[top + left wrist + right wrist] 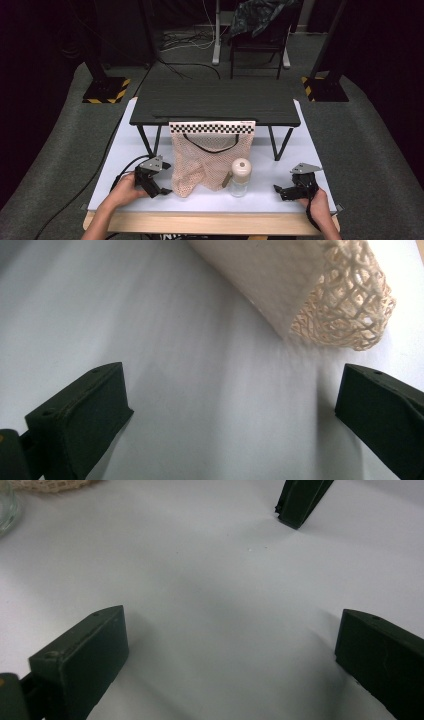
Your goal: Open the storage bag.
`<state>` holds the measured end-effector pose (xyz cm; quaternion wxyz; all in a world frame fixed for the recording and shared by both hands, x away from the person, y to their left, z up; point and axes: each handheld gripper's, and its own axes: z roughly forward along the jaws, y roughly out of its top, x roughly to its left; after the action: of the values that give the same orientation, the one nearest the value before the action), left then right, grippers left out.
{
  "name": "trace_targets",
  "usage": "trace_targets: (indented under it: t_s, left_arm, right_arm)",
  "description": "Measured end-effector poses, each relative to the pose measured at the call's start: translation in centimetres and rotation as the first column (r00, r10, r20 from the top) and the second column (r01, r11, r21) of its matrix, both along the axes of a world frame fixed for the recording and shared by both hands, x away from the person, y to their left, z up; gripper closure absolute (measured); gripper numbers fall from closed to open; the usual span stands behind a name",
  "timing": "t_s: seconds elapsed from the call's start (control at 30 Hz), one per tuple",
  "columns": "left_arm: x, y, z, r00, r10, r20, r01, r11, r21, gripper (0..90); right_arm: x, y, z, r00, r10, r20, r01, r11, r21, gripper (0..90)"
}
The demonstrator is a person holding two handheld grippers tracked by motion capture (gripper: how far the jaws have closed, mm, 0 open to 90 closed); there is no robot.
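Mesh bag point(210, 155) hangs limp, beige, open-weave; both grippers' black blocky fingers spread wide.

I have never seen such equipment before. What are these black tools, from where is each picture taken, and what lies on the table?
A person sits at a white table and holds a two-jaw tool in each hand: the left gripper and the right gripper. One picture comes from a camera above the table. The other two come from cameras riding on each gripper, looking along its black jaws. Both grippers are open and hold nothing. A beige mesh bag hangs from a small black stand; its lower part rests on the table. Beside it stands a clear bottle with a cream cap.
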<state>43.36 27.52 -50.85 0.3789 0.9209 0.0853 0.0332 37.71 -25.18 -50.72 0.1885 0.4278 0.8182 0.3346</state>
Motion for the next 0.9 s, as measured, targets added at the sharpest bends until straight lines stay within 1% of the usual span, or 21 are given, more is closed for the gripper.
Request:
trace_targets:
  t_s: [0.07,0.17,0.23,0.27,0.3,0.33,0.43,0.5,0.53,0.57,0.6,0.67,0.8,0.83,0.87,0.9]
  left_arm:
    - [-0.1,-0.1,0.0,0.9995,0.026,-0.016,-0.026,0.9996,-0.007,0.2]
    - [-0.4,-0.3,0.1,0.998,0.062,-0.008,-0.062,0.9981,0.007,0.5]
    - [-0.5,-0.4,0.2,0.9977,0.067,-0.011,-0.067,0.9977,0.014,0.5]
    - [-0.6,-0.3,0.5,0.9971,0.072,-0.023,-0.071,0.9964,0.045,0.6]
    - [-0.6,-0.3,0.5,0.9971,0.072,-0.023,-0.071,0.9964,0.045,1.8]
    - [-0.8,0.1,0.8,0.9967,0.078,-0.02,-0.077,0.9948,0.067,2.6]
    - [-1.1,0.8,1.2,0.9946,0.102,-0.02,-0.1,0.9909,0.091,2.0]
    - [-1.3,1.2,1.6,0.9919,0.127,0.002,-0.126,0.9867,0.102,2.1]
    - [-1.3,1.2,1.6,0.9919,0.127,0.002,-0.126,0.9867,0.102,1.8]
    - [-1.5,1.5,2.0,0.9906,0.136,0.017,-0.137,0.9859,0.096,1.8]
    - [-1.5,1.5,2.0,0.9906,0.136,0.017,-0.137,0.9859,0.096,2.0]
    - [-1.7,1.5,2.4,0.9893,0.142,0.033,-0.145,0.9849,0.095,1.9]
    - [-2.2,1.1,3.4,0.9914,0.117,0.06,-0.122,0.9879,0.095,1.8]
    - [-2.3,0.9,3.6,0.9918,0.112,0.061,-0.118,0.9886,0.094,1.8]
    - [-2.5,0.5,4.1,0.9907,0.112,0.078,-0.119,0.9878,0.1,1.8]
    - [-2.6,0.2,4.4,0.9912,0.105,0.081,-0.113,0.9883,0.102,1.8]
  right_arm:
    - [0.0,0.0,0.0,1.0,0.0,0.0,0.0,1.0,0.0,0.0]
    - [0.0,0.0,0.0,1.0,0.0,0.0,0.0,1.0,0.0,0.0]
    - [0.0,0.0,0.0,1.0,0.0,-0.001,0.0,1.0,0.001,0.0]
    - [0.0,0.0,0.0,1.0,0.0,-0.001,0.0,1.0,0.001,0.0]
    - [0.0,0.0,0.0,1.0,0.0,0.0,0.0,1.0,0.001,0.0]
    - [0.0,0.0,0.0,1.0,0.0,0.0,0.0,1.0,0.0,0.0]
    - [0.0,0.0,0.0,1.0,0.002,0.004,-0.002,1.0,-0.003,0.0]
    - [0.0,0.0,0.0,1.0,0.001,0.001,-0.001,1.0,0.0,0.0]
    - [0.0,0.0,0.0,1.0,0.001,0.001,-0.001,1.0,0.0,0.0]
    - [0.0,0.0,0.0,1.0,0.001,-0.001,-0.001,1.0,0.0,0.0]
    - [0.0,0.0,0.0,1.0,0.001,-0.001,-0.001,1.0,0.0,0.0]
    - [0.0,0.0,0.0,1.0,0.001,-0.001,-0.001,1.0,0.0,0.0]
    - [0.0,0.0,0.0,1.0,0.0,-0.001,0.0,1.0,0.001,0.0]
    - [0.0,0.0,0.0,1.0,0.0,-0.001,0.0,1.0,0.001,0.0]
    - [0.0,0.0,0.0,1.0,0.0,-0.001,0.0,1.0,0.002,0.0]
    - [0.0,0.0,0.0,1.0,0.0,-0.001,0.0,1.0,0.002,0.0]
